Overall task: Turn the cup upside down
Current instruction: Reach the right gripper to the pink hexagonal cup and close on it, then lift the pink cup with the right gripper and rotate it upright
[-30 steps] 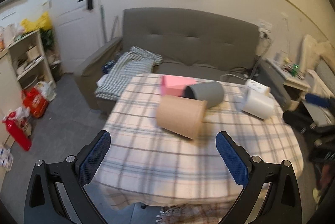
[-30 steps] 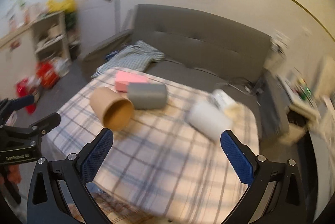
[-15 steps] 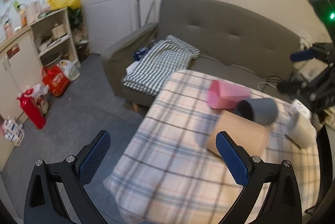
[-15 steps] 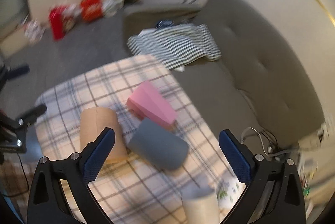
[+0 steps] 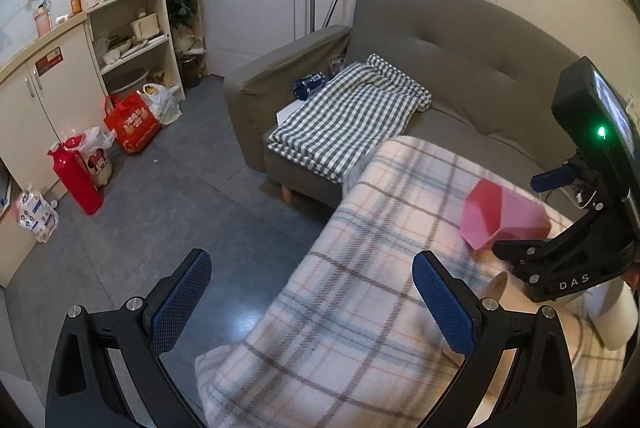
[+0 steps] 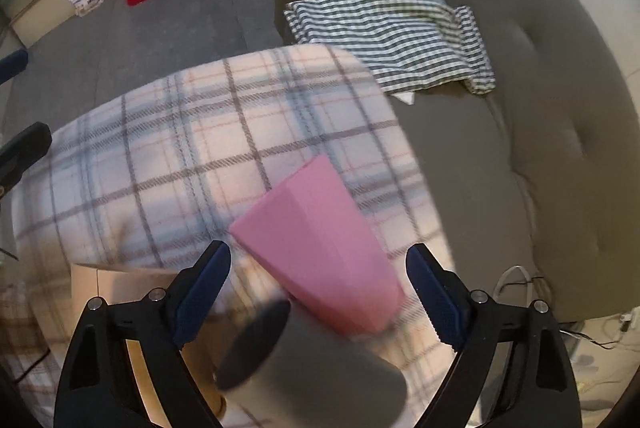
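3 cups lie on their sides on the plaid table (image 6: 168,164): pink cup (image 6: 320,248), grey cup (image 6: 304,368), tan cup (image 6: 120,292). Their insides stay unclear, blurred. Right gripper (image 6: 318,292) gapes wide over the pink cup; left gripper (image 5: 312,304) wide, holding nothing.

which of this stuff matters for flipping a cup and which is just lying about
Belongs to the job:
pink cup, on its side
grey cup, on its side
tan cup, on its side
right tool, open over them

Just lying about:
checked blanket
grey sofa
red flask
red bag
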### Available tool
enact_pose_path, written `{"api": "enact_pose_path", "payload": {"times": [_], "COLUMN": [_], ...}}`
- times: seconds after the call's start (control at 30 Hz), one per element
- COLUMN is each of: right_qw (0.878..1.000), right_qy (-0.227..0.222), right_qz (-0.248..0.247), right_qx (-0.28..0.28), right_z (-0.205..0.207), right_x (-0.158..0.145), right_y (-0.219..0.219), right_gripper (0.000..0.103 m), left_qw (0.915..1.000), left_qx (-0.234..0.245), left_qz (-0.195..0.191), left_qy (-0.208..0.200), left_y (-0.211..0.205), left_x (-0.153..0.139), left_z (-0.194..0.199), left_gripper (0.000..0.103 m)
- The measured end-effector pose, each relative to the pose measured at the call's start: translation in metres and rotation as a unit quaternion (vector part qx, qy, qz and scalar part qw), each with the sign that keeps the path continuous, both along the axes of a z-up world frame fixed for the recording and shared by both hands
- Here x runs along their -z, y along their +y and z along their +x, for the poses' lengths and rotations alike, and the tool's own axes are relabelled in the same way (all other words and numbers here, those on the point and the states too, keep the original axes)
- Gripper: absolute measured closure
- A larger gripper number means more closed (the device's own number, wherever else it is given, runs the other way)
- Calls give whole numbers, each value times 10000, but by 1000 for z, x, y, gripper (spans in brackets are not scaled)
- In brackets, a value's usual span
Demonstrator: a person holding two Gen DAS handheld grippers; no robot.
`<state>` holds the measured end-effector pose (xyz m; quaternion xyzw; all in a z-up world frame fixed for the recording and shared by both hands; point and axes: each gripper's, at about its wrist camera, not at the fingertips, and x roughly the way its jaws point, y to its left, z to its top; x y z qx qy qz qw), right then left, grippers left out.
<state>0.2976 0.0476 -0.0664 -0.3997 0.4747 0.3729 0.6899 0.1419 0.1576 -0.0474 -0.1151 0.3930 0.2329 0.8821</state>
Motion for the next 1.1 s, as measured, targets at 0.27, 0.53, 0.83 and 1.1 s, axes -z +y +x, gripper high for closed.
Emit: {"api": "enact_pose_path", "payload": {"times": [0.27,0.53,0.83,1.1], "right_qw": [9983,9969,9930,9820], "right_qy": [367,189,-96,-382], "right_qz": [264,557,934,1542], "right_qx": [367,521,719,1022], "right_z": [17,10,6,9], "right_x": [12,-3,-26,-50], "right_y": [5,-3,-12,-23], "right_gripper": [14,22,30,32], "left_qw": [9999,9996,9994,9994], "left_qx": [91,262,298,292], "left_qz": [28,111,171,209], "left_qy": [107,59,11,26], "left_y": [-6,-16,-21,-19], "left_x": [8,4,-1,-1], "left_z": [7,5,3,3], "left_gripper": [0,0,0,0]}}
